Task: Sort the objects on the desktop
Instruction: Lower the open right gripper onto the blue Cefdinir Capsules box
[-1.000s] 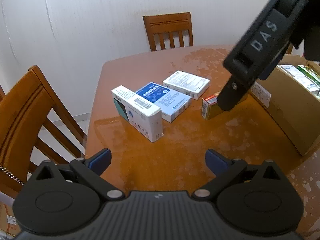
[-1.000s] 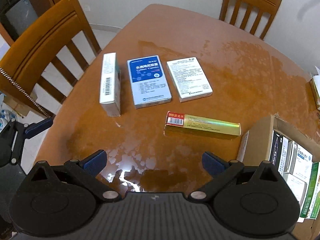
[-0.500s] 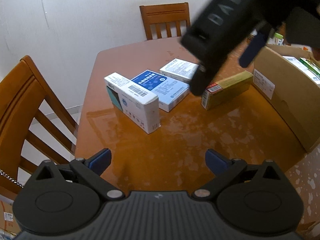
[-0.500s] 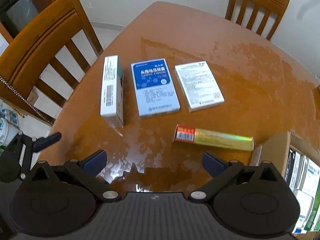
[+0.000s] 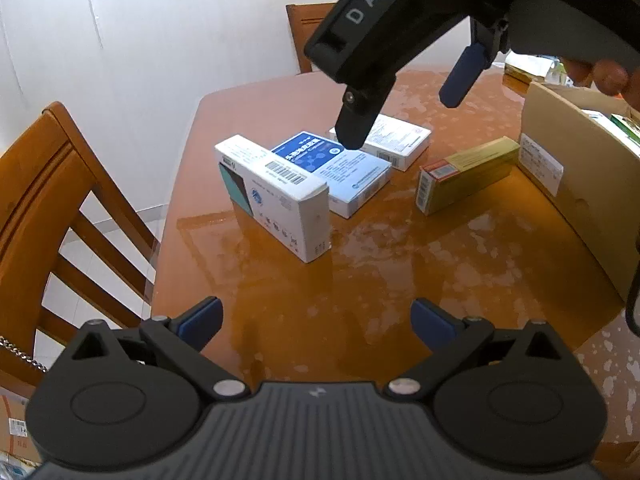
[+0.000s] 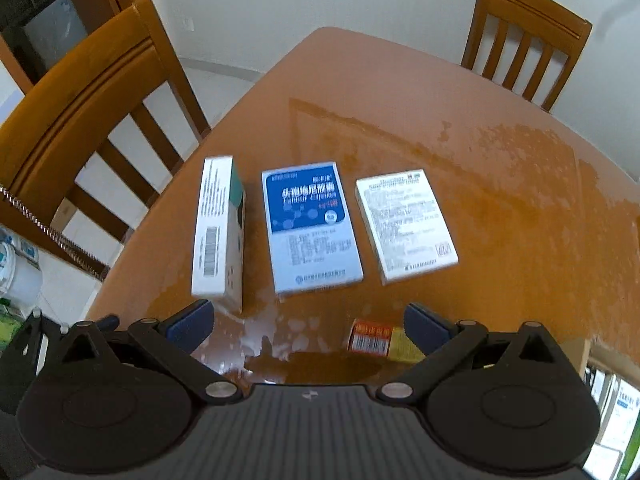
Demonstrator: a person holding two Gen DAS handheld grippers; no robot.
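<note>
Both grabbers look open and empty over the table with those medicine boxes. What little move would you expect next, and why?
Probably the right gripper drops toward the blue box, though the white boxes beside it are equally possible. It hangs open above the row, the blue box lies flat between its fingers in the right wrist view, and the cardboard box already holds packets. The left gripper hangs open farther back.

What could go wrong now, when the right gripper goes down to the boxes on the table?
1. The right gripper hangs open over the blue box, which lies flat between two neighbours. A finger may push the white flat box aside.
2. The box standing on its edge could probably tip if bumped.
3. The table looks glossy, so a box may slide away instead of being gripped.
</note>
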